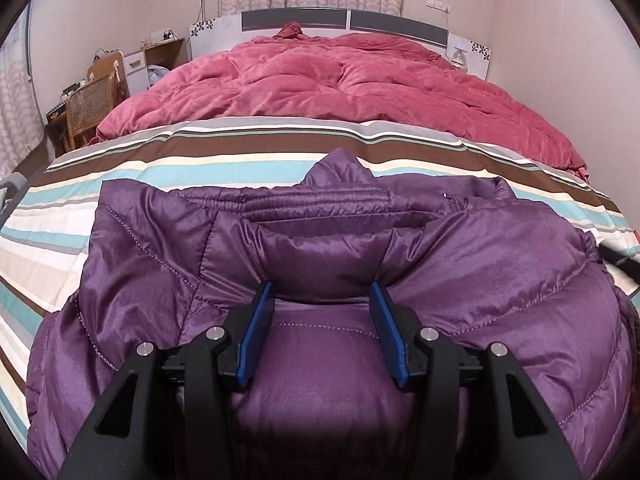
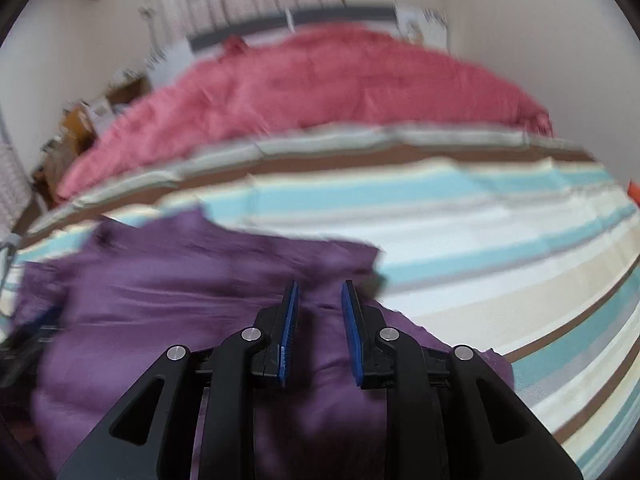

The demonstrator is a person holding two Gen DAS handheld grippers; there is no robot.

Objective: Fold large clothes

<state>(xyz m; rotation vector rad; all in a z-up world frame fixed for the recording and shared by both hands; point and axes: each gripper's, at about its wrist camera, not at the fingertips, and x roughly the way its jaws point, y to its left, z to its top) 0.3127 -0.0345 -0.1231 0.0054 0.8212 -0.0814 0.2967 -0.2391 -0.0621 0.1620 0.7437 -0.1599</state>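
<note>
Fig. Purple padded jacket (image 1: 320, 248) lay on the striped sheet (image 1: 120, 168) at the near end of the bed, collar toward the pink quilt (image 1: 340, 84), w/ parts of it already doubled over the body. Left gripper (image 1: 322, 292) hung over the jacket's middle, jaws apart, nothing clamped; fabric bulged up between the blue pads (image 1: 256, 332), but whether the tips touched it could not be told. Right gripper (image 2: 320, 292), in a blurred right-wrist view, stood over the jacket's right edge w/ a narrow gap between the jaws and no cloth pinched in it.

Risks, as judged from this layout: (1) slick, puffy shell would likely spring back once unheld, so the folded parts may creep open; (2) a shallow pinch could catch only the top layer and drag it off the layers beneath; (3) grippers lifting unevenly would skew the next fold; (4) a pull toward the near edge could slide the whole jacket off the sheet.
</note>
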